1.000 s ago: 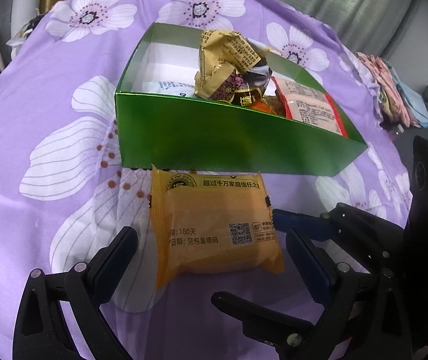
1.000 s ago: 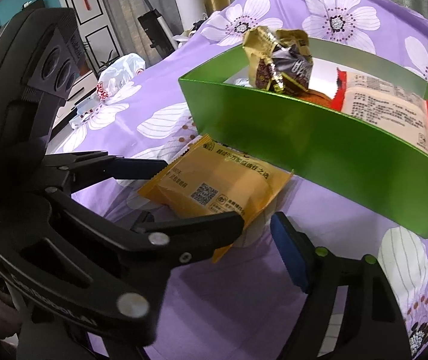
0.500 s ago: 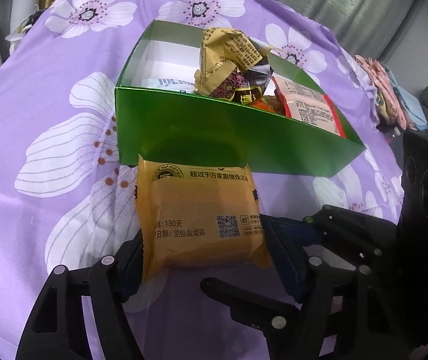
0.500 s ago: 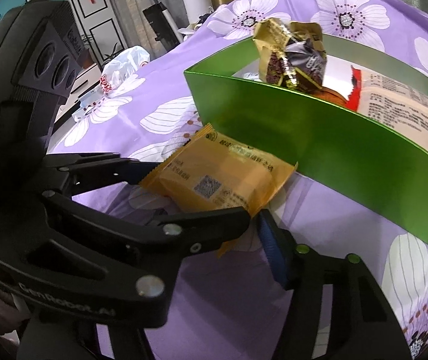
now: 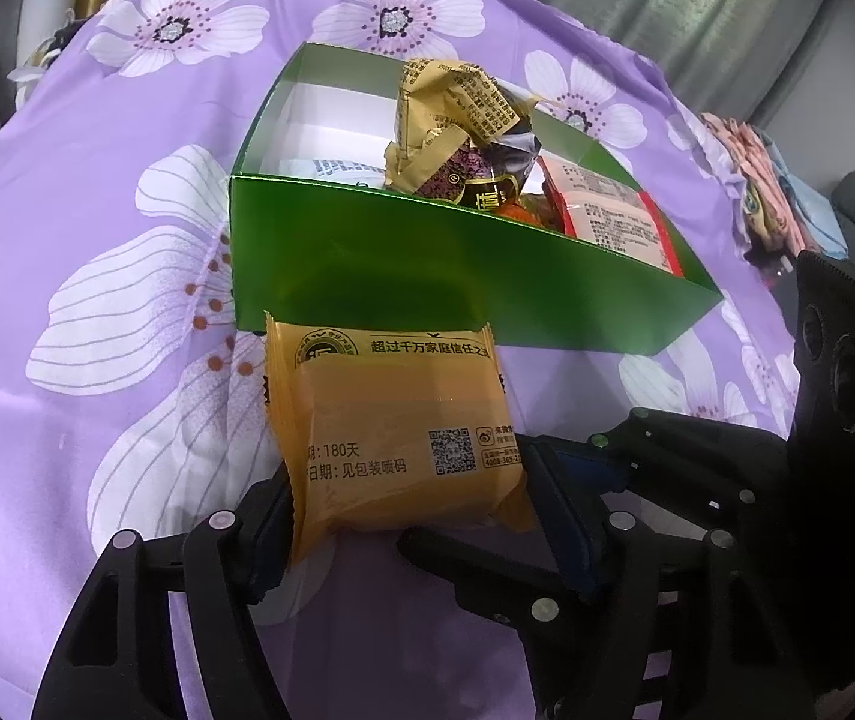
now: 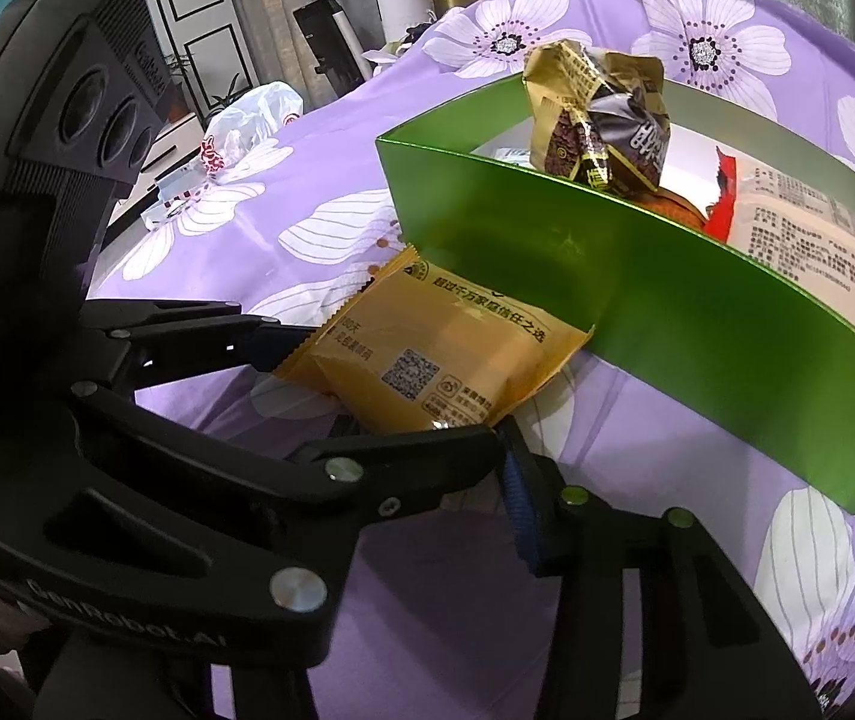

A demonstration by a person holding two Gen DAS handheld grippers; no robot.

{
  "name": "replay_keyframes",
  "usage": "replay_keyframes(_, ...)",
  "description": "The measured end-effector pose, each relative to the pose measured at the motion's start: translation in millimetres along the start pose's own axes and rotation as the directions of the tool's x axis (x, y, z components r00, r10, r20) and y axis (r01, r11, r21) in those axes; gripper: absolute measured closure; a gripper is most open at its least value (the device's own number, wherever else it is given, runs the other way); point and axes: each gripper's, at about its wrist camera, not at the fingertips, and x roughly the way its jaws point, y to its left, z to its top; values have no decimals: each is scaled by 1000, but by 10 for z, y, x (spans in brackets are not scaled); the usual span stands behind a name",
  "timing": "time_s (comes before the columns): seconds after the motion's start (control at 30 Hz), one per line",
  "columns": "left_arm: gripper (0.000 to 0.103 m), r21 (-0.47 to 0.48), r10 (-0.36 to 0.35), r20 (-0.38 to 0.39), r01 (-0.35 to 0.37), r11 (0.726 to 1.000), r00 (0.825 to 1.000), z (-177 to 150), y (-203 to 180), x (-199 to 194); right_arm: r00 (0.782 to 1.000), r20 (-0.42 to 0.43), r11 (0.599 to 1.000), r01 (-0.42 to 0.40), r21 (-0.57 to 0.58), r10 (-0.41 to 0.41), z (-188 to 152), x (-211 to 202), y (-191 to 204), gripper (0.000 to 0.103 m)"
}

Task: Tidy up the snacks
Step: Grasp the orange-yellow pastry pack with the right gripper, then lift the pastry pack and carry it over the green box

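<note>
Gripping an orange snack packet (image 5: 394, 420) by its two side edges, the left gripper (image 5: 409, 498) is holding it in front of the green box (image 5: 427, 276), its jaws having just been closing onto it. The right gripper (image 6: 502, 450) is sitting at the packet's near corner; its jaws have just been narrowing, though whether they are pinching the wrapper cannot be told. The box is standing on a purple flowered cloth (image 5: 97, 240) and is holding a gold crumpled wrapper (image 5: 457, 120) and a red-edged packet (image 5: 613, 222).
</note>
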Motion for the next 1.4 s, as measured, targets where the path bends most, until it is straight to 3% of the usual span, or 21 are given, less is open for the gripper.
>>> replay_keyframes(1.4,32,72,-12,70,7,997,997,-60,-295,-278,996,74,998,60,-36,-58,-52,-341,132,59)
